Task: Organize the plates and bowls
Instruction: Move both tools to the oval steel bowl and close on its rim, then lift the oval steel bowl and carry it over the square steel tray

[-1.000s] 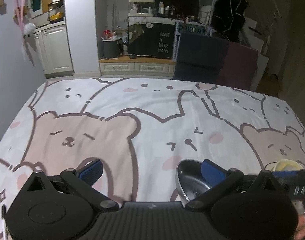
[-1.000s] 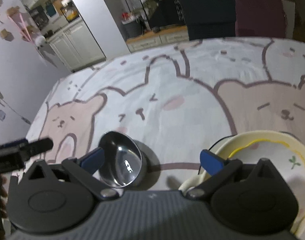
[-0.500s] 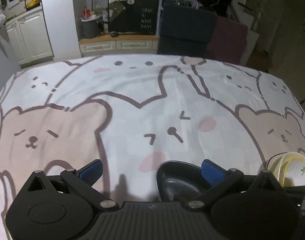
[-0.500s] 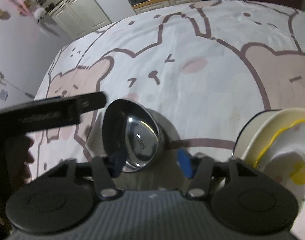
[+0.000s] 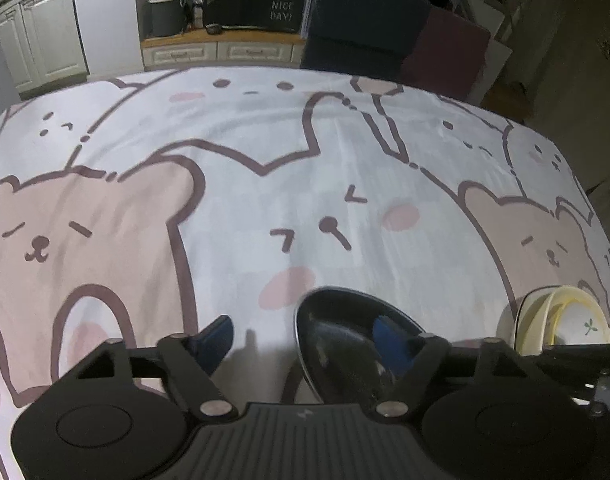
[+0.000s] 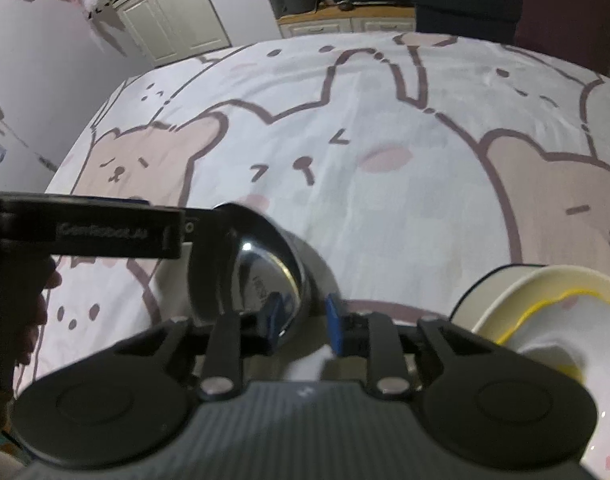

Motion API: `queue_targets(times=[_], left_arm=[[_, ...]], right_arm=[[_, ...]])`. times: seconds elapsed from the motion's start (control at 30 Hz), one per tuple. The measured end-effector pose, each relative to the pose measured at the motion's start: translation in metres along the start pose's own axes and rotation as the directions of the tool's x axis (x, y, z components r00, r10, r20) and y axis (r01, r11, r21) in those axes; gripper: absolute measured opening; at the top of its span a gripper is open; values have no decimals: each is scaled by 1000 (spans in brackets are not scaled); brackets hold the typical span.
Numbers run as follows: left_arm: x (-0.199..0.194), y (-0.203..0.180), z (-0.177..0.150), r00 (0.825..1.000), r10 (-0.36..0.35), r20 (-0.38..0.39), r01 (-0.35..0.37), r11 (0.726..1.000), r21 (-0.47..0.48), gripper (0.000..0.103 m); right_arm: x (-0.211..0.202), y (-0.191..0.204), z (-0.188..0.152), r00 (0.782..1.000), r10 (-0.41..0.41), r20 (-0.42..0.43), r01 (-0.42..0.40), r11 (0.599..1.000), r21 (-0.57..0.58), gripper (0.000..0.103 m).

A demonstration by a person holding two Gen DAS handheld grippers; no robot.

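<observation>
A shiny steel bowl (image 5: 337, 332) sits on the bear-print cloth (image 5: 265, 184) near its front edge. My left gripper (image 5: 301, 340) straddles the bowl's left rim, one blue pad inside and one outside, and its jaws are closing with a wide gap still showing. In the right wrist view my right gripper (image 6: 303, 318) straddles the right rim of the same bowl (image 6: 261, 264); its jaws are closing too, with the pads close to the wall. A stack of cream dishes (image 6: 545, 320) with a yellow-rimmed white bowl on top stands just right of it.
The cream stack (image 5: 561, 320) sits at the cloth's right front corner. A person's hand (image 6: 25, 300) holds the left tool at the left of the right wrist view. Dark chairs (image 5: 369, 28) and white cabinets (image 5: 37, 36) stand beyond the far edge.
Both grippers came down and forward onto the steel bowl, one on each side of its rim. The right jaws narrowed a lot; the left jaws narrowed somewhat.
</observation>
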State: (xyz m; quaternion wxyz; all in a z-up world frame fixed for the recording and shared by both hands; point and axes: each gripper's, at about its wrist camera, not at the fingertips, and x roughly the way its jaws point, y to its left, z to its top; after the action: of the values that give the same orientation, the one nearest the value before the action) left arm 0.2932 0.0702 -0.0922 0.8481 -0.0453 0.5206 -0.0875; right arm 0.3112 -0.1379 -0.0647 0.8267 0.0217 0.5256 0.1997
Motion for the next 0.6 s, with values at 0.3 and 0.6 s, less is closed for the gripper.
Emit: queue_targets(times=[0.3,0.6], left_arm=[[11,-7,-2,1000,1,-29,-1,1000,16,49],[19,-3,-7,997,31,-66,-29,999,35,17]], right_arm=[[7,7,-3,999,0,-36,0,1000,-20,23],[15,3,7,999,-34,-24,33,999,-36,7]])
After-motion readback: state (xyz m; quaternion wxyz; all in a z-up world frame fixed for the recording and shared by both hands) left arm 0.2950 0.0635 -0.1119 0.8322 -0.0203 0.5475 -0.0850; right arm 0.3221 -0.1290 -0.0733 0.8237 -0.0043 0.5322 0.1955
